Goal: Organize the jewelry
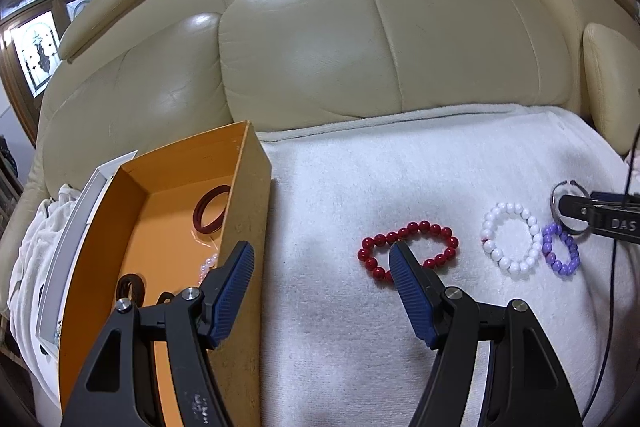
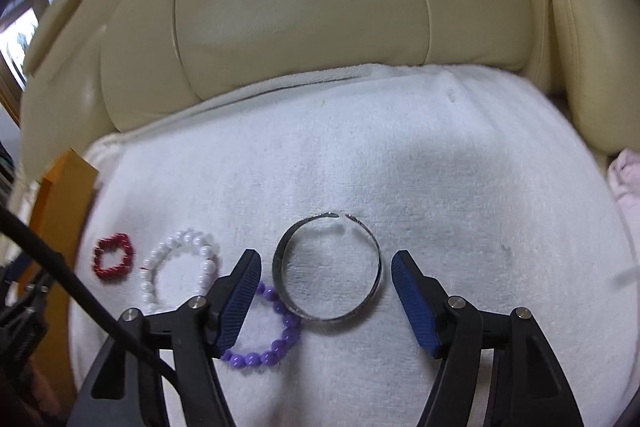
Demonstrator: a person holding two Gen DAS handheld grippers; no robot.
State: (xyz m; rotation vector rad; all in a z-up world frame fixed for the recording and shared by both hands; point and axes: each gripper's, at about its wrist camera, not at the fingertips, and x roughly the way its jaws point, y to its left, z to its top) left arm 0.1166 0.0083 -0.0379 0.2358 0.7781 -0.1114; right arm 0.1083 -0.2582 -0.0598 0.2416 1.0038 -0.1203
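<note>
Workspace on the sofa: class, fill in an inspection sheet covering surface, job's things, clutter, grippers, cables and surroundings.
Surface: white towel spread over a cream leather sofa.
Job's things: red bead bracelet, white bead bracelet, purple bead bracelet and silver open cuff lie on the towel; orange box at the towel's left edge holds dark rings and a pale bead piece.
Clutter: crumpled white cloth beside the box.
Grippers: left gripper open, above the box wall and red bracelet; right gripper open, the cuff between its fingers, pads not pressing.
Cables: black cable crosses the right wrist view.
Surroundings: wooden-framed window.
</note>
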